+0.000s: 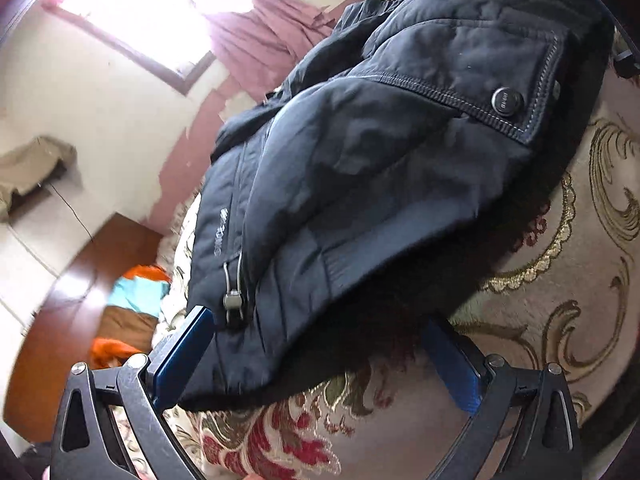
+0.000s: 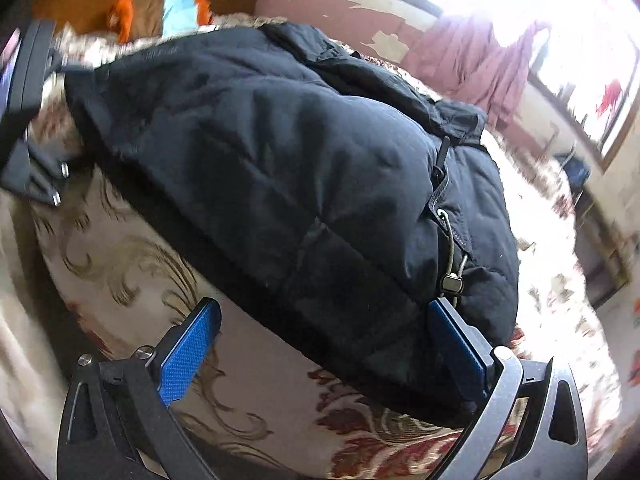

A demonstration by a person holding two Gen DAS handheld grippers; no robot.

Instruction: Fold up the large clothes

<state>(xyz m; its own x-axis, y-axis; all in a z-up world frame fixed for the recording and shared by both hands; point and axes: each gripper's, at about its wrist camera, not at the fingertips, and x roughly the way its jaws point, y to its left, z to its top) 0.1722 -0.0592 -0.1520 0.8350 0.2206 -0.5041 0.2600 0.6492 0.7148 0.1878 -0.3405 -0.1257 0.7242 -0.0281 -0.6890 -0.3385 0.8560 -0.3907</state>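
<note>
A dark navy padded jacket (image 1: pixel 380 168) lies bunched on a floral bedspread (image 1: pixel 560 280). It has a buttoned flap, a fur-trimmed edge and a drawcord toggle (image 1: pixel 233 300). My left gripper (image 1: pixel 320 344) is open, its blue pads either side of the jacket's lower edge without clamping it. In the right wrist view the same jacket (image 2: pixel 288 184) fills the middle, toggle (image 2: pixel 452 280) at right. My right gripper (image 2: pixel 320 328) is open, its pads wide apart at the jacket's hem. The other gripper (image 2: pixel 28 92) shows at the far left edge.
The bedspread (image 2: pixel 120 248) is cream with gold and red flowers. Beyond the bed are a bright window (image 1: pixel 132 12), a pink curtain (image 1: pixel 272 36), a peeling wall, a wooden floor (image 1: pixel 72 300), and orange and blue fabric (image 1: pixel 136 292) beside the bed.
</note>
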